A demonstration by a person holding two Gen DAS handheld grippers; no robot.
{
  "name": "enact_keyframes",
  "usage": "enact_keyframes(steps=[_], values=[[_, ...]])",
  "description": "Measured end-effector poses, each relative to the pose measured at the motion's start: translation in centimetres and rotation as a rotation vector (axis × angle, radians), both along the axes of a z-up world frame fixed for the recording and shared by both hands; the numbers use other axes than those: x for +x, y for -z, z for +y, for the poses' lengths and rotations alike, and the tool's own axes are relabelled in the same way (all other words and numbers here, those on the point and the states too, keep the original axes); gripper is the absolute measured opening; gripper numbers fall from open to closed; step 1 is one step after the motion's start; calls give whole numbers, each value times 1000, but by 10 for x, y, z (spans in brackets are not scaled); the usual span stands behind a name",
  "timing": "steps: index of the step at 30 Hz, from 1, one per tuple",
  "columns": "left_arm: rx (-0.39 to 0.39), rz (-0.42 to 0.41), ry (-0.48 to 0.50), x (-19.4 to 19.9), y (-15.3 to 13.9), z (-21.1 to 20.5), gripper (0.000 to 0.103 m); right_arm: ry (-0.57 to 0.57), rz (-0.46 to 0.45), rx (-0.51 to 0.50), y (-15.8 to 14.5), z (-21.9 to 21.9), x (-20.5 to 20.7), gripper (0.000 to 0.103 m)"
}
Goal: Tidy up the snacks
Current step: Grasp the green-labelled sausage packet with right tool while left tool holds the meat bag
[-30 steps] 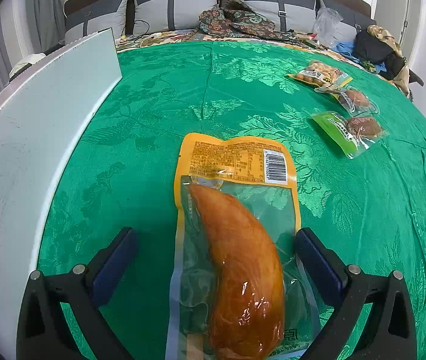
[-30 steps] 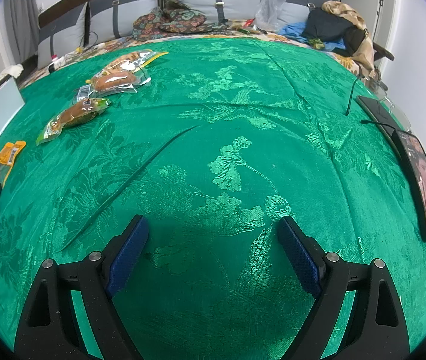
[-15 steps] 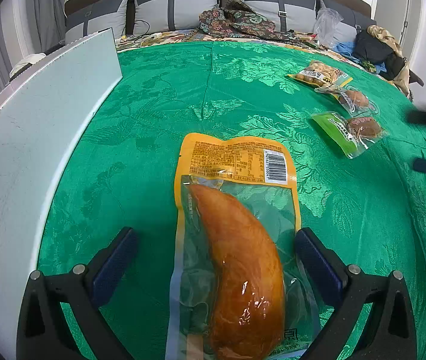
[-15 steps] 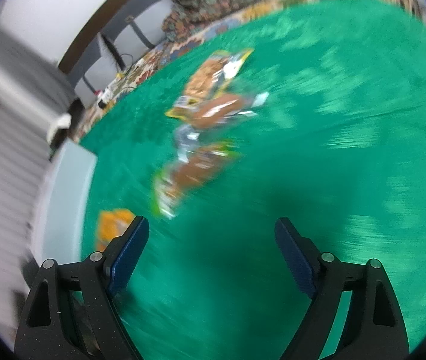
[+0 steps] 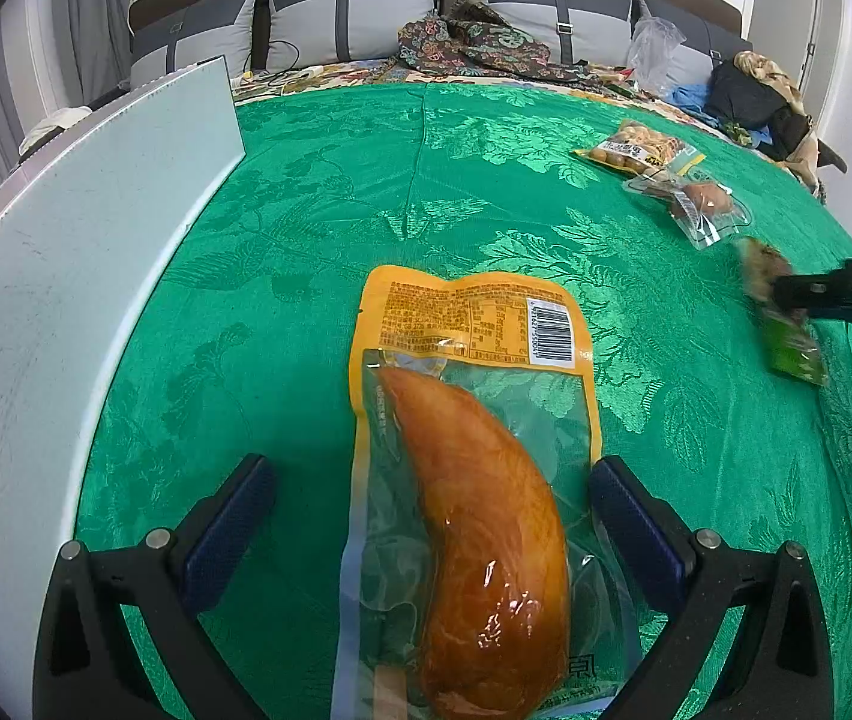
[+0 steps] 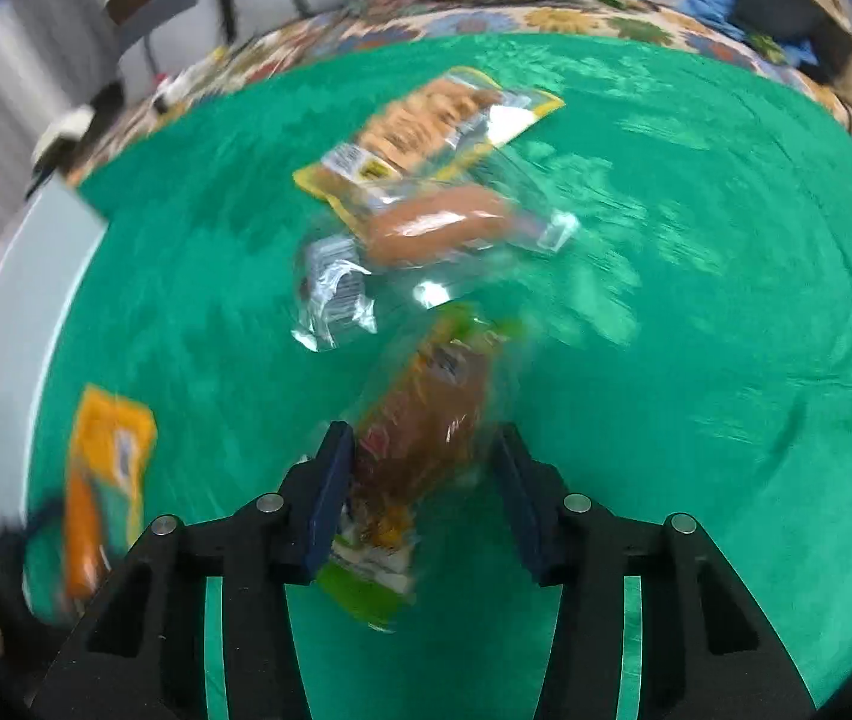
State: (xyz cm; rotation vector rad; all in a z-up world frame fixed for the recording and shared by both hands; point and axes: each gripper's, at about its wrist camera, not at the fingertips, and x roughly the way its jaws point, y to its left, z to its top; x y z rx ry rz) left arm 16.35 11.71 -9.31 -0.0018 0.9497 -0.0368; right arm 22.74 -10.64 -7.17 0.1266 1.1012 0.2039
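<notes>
Right wrist view blurs; right gripper [image 6: 420, 480] jaws closing around green-edged snack pack [image 6: 420, 438].

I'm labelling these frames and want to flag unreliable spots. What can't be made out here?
- Right wrist view: motion blur smears the green snack pack between the closing right gripper; whether the pads press it is unclear.
- Left wrist view: the bottom edge cuts off the yellow drumstick pack between the open left gripper.
- Left wrist view: label print on the far nut pack is too small.
</notes>
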Motion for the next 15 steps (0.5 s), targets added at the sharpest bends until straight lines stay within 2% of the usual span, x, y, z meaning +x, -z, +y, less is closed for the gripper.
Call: enact_keyframes(steps=[1,4,6,7,8,9,10,11,12,13,15], values=[[0,1,0,0,0,0,103,14,8,25,-1,-13,-3,56],[3,36,9,4,-1,-1,103,113,45,140,-1,-40,-3,57],[3,102,11,9,-3,-2,103,133,56,172,1,-34,1,65],[0,128,4,9,-4,-2,100,128,46,160,2,-25,2,73],[1,128,5,8,-6,-3,85,120,26,118,2,-14,3,74],[-10,118,24,4,-10,-4,72,107,7,33,2,-1,2,73],[-18,122,36,1,-14,-2,55,86,4,-53,1,12,2,61],[-85,139,38,-2,-17,6,50,58,0,-110,-1,22,0,61],[-129,149,33,-6,-17,12,48,45,11,-57,-4,23,-3,60],[-161,148,28,-11,-18,18,46,44,22,3,-8,18,-9,37],[-214,131,20,-25,-19,29,45,51,19,77,-16,4,-25,28]])
